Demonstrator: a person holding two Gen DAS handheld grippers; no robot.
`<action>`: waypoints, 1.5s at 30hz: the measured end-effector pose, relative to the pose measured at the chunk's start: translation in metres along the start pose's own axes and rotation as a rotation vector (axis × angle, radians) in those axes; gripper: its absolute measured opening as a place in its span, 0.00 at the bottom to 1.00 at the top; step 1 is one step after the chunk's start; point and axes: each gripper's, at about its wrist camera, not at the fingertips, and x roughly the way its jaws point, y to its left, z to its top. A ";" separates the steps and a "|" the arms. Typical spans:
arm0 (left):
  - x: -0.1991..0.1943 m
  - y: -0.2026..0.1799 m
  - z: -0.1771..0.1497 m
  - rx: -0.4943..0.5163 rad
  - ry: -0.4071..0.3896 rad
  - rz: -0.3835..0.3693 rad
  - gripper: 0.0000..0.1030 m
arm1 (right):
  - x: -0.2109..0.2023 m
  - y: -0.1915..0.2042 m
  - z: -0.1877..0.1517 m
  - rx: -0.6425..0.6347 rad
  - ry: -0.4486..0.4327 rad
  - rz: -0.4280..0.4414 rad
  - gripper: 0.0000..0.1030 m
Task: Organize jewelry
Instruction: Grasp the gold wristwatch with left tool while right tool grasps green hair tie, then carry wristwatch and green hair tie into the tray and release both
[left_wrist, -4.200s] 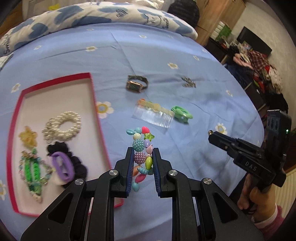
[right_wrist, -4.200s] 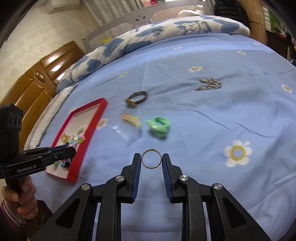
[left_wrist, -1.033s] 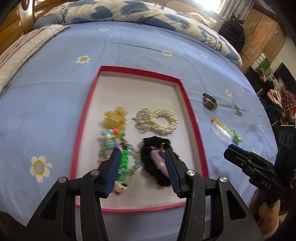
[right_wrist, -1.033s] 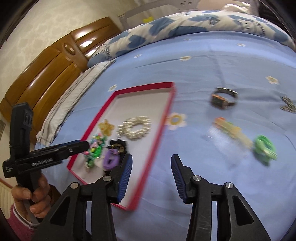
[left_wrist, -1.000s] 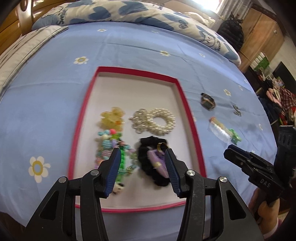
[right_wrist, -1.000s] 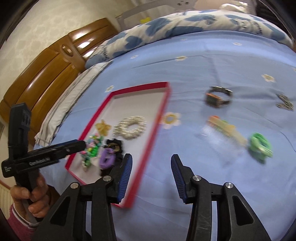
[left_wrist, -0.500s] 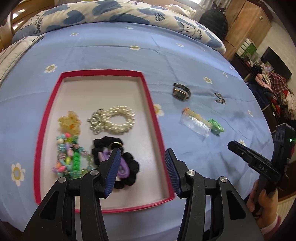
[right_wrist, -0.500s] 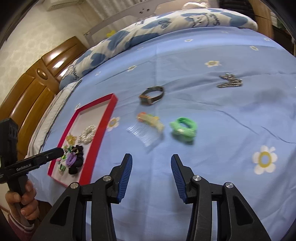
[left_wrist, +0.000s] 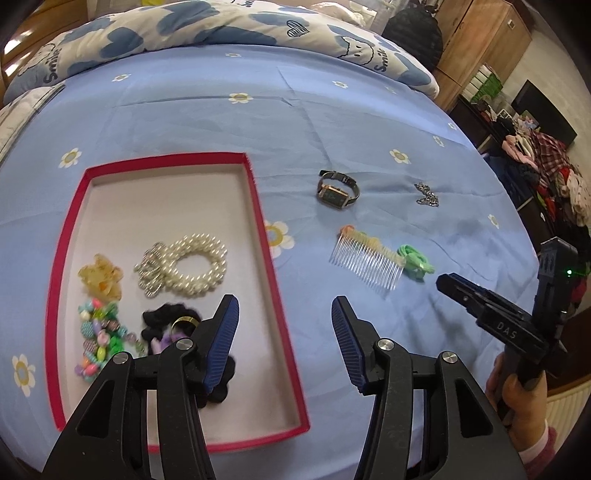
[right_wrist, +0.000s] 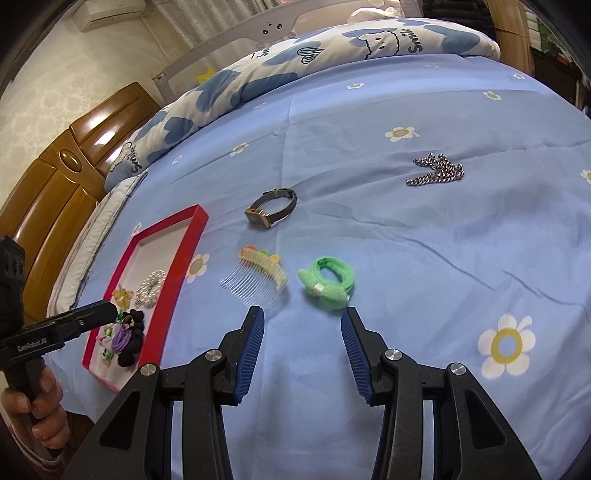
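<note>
A red-rimmed tray (left_wrist: 258, 206) (right_wrist: 184, 254) on the blue bedsheet holds a pearl bracelet (left_wrist: 184, 269), a yellow clip (left_wrist: 99, 277), a colourful bead bracelet (left_wrist: 96, 336), a black and purple scrunchie (left_wrist: 166, 325) and a gold ring (left_wrist: 184, 320). On the sheet lie a watch (left_wrist: 336, 188) (right_wrist: 271, 210), a clear comb (left_wrist: 369, 258) (right_wrist: 258, 280), a green hair tie (left_wrist: 415, 260) (right_wrist: 327, 282) and a silver chain (left_wrist: 426, 195) (right_wrist: 436, 173). My left gripper (left_wrist: 284, 325) is open and empty above the tray's right rim. My right gripper (right_wrist: 303, 332) is open and empty, just short of the comb and hair tie.
A blue and white quilt (right_wrist: 295, 55) lies along the far side of the bed. A wooden headboard (right_wrist: 55, 177) stands at the left. A wardrobe (left_wrist: 480, 44) and a pile of clothes (left_wrist: 546, 177) lie beyond the bed's right edge.
Both grippers let go of their loads: the bead bracelet and gold ring now lie in the tray. Both views have swung right, from the tray toward the loose items on the sheet.
</note>
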 end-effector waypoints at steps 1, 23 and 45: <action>0.002 -0.002 0.002 0.002 0.001 -0.003 0.50 | 0.003 -0.002 0.002 -0.002 0.004 -0.004 0.44; 0.128 -0.050 0.100 0.097 0.106 0.009 0.64 | 0.035 -0.028 0.021 0.022 0.033 0.048 0.25; 0.141 -0.062 0.097 0.161 0.104 0.012 0.38 | 0.023 -0.041 0.021 0.105 -0.004 0.091 0.25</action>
